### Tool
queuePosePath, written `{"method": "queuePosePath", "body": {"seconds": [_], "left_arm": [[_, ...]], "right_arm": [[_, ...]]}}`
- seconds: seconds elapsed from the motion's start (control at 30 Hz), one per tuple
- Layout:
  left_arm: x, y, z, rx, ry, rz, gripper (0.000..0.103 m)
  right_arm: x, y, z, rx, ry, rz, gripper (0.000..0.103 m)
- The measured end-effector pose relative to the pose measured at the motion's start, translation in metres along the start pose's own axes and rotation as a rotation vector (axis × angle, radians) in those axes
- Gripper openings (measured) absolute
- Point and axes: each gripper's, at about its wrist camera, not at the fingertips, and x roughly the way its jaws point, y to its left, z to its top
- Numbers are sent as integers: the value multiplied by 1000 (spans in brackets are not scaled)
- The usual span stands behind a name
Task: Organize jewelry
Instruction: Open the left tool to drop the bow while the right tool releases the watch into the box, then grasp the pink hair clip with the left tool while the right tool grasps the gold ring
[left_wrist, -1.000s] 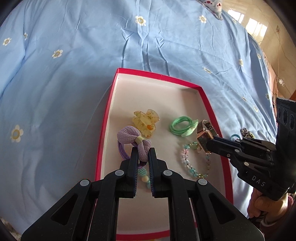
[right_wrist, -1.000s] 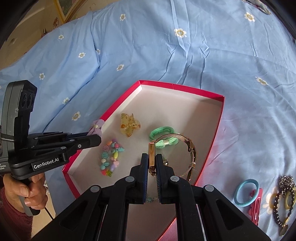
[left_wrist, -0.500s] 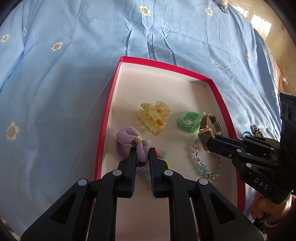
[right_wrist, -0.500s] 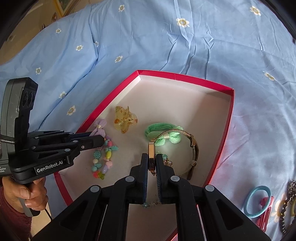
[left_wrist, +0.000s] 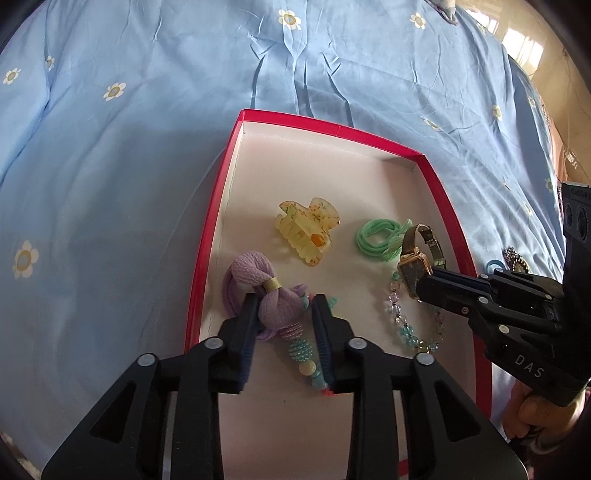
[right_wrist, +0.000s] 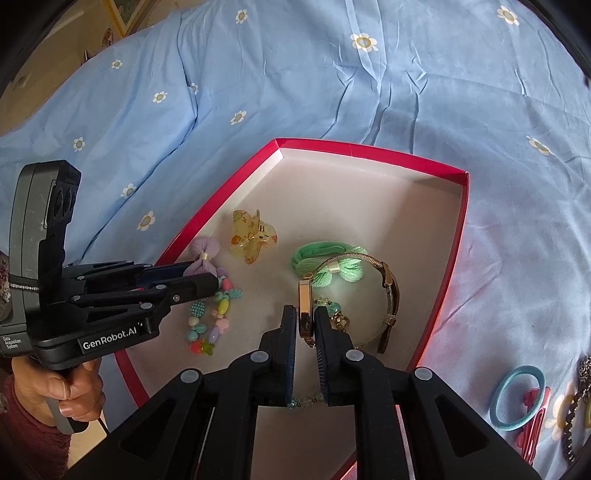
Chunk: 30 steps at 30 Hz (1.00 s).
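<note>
A red-rimmed box lies on the blue flowered bedsheet. Inside lie a yellow hair claw, a green hair tie, a clear bead bracelet and a colourful bead bracelet. My left gripper is open, its fingers either side of the purple bow scrunchie resting in the box. My right gripper is shut on the gold watch, low over the box floor.
Outside the box to the right lie a blue hair ring, a red clip and a dark beaded piece. The bedsheet spreads all round the box; a room floor shows at the far corners.
My left gripper has opened and let go of the purple scrunchie, which now lies in the box. The right gripper has carried the watch lower and further into the box.
</note>
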Motion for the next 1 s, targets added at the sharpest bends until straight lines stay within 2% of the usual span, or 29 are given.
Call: {"method": "queuePosePath", "body": {"seconds": [0.37,0.5,0.77,1.0], "left_arm": [[-17,-2,-2,-9,-28,8,43],[-26,-5,-6,-30,-47,0,44],[-39,-24,-16,-53,-66,-37,47],[-46,-56,-23,-18,-65,-92,47]], "right_arm": [[-18,2,2,7,-35,10,19],[-33,1,-1,16,-63,16,27],[-64,-12,-15,64,-108,11,30],[-92,-32,-34,112,-140,-11,32]]}}
